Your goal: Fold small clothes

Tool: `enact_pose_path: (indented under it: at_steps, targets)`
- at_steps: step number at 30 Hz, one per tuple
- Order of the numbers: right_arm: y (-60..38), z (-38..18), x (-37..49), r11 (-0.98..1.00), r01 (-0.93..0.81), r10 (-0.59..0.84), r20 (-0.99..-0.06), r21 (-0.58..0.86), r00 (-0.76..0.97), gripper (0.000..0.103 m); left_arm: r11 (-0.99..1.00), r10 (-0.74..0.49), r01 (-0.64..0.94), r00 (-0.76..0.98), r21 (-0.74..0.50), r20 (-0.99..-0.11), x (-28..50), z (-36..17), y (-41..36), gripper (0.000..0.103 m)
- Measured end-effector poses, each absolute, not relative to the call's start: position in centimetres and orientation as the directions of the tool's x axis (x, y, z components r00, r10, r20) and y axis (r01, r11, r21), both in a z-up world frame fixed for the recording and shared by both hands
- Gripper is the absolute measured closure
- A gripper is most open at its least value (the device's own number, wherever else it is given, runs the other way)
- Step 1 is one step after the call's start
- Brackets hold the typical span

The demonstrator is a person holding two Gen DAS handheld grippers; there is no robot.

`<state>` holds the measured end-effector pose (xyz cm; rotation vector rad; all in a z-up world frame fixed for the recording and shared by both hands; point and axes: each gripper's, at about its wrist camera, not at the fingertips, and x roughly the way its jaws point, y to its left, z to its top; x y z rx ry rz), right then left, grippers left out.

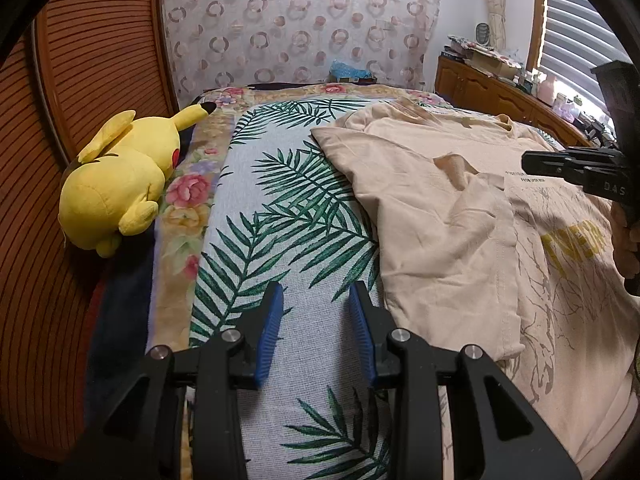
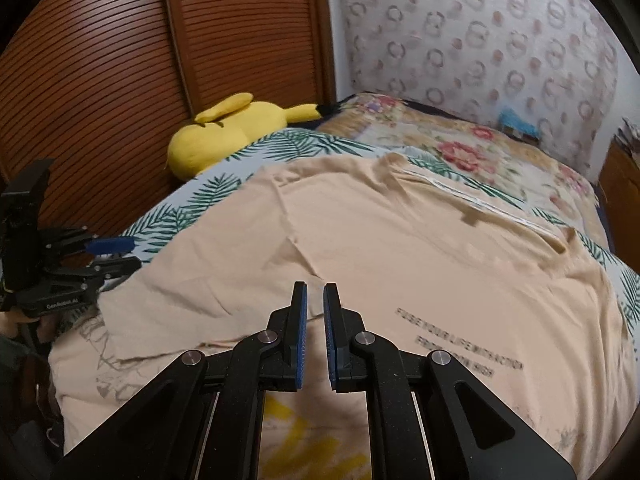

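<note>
Two claws tilt downward over the bed (image 1: 256,208). The left claw (image 1: 316,296) hovers apart and empty above the leaf-print cover; the right claw (image 2: 315,296) sits nearly together, gripping nothing, above the beige T-shirt (image 2: 400,248), partly folded there.

The right wrist view is looking smeared, so the dark printed lines (image 2: 460,346) on the beige cotton T-shirt (image 2: 400,248) are staying hard to read. The shirt's lower part is running out of the frame at 6 o'clock. The leaf-patterned bed cover (image 2: 208,194) is hiding the lower half of the yellow plush toy (image 2: 224,132). In the left wrist view, the picture's edge at 3 o'clock is cutting off the black right gripper (image 1: 528,162).
</note>
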<state>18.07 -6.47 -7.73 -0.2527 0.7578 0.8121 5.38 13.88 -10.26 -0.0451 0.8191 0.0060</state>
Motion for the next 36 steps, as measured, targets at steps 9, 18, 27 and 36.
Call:
enact_pose_path:
  at_steps: [9, 18, 27, 36]
  targets:
    - [-10.3, -6.5, 17.7, 0.715, -0.697, 0.538, -0.677, 0.052, 0.502, 0.08, 0.999, -0.011, -0.023, 0.683, -0.037, -0.73, 5.4, -10.3, 14.0, 0.07]
    - [-14.9, -6.5, 17.9, 0.758, -0.651, 0.501, -0.676, 0.042, 0.54, 0.075, 0.999, -0.013, -0.023, 0.684, -0.04, -0.73, 5.4, -10.3, 14.0, 0.069]
    - [-19.5, -6.7, 17.1, 0.808, -0.588, 0.465, -0.665, 0.049, 0.584, 0.073, 0.999, -0.011, -0.024, 0.684, -0.037, -0.729, 5.4, -10.3, 14.0, 0.069]
    - [-26.9, -5.8, 15.0, 0.882, -0.47, 0.374, -0.654, 0.032, 0.658, 0.051, 1.0, 0.016, -0.028, 0.687, -0.005, -0.726, 5.3, -10.3, 13.6, 0.069]
